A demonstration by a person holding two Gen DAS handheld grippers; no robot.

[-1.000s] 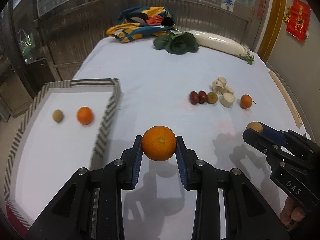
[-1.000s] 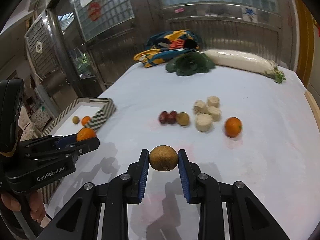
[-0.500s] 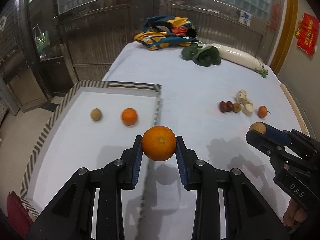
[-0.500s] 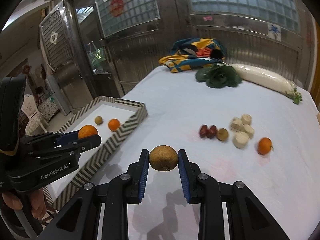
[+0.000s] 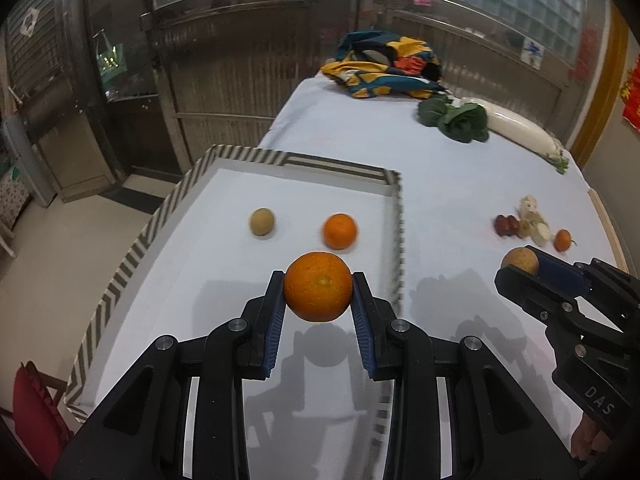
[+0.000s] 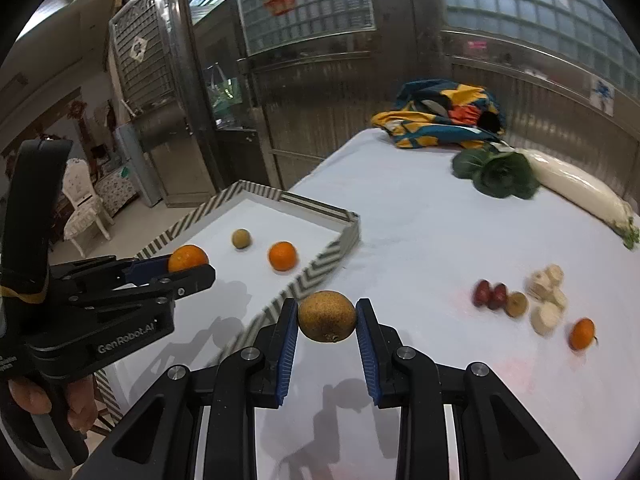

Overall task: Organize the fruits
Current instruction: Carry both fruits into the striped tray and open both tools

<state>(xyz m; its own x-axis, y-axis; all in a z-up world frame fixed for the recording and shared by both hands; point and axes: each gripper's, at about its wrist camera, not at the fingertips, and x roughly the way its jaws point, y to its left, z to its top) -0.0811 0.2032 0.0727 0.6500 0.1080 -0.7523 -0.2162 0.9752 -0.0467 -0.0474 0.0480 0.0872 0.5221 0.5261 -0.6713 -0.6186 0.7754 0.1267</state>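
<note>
My left gripper (image 5: 318, 298) is shut on a large orange (image 5: 317, 286) and holds it above the white tray (image 5: 140, 236) with the striped rim. An orange (image 5: 339, 231) and a brown-green kiwi (image 5: 262, 221) lie in the tray. My right gripper (image 6: 327, 318) is shut on a brown kiwi (image 6: 327, 316), held above the table just right of the tray's rim (image 6: 316, 280). It also shows in the left wrist view (image 5: 520, 266). On the table to the right lie red dates (image 6: 490, 293), a small brown fruit (image 6: 516, 304) and a small orange (image 6: 582, 334).
Pale cut root pieces (image 6: 548, 298) lie by the loose fruit. Leafy greens (image 6: 496, 174), a white radish (image 6: 576, 186) and a colourful cloth bundle (image 6: 440, 120) sit at the far end. The tray juts past the table's left edge; metal shutters stand behind.
Both grippers have moved left with their fruit. The left one has gone from over the tray's right rim to over its inside; the right one has come up beside the rim.
</note>
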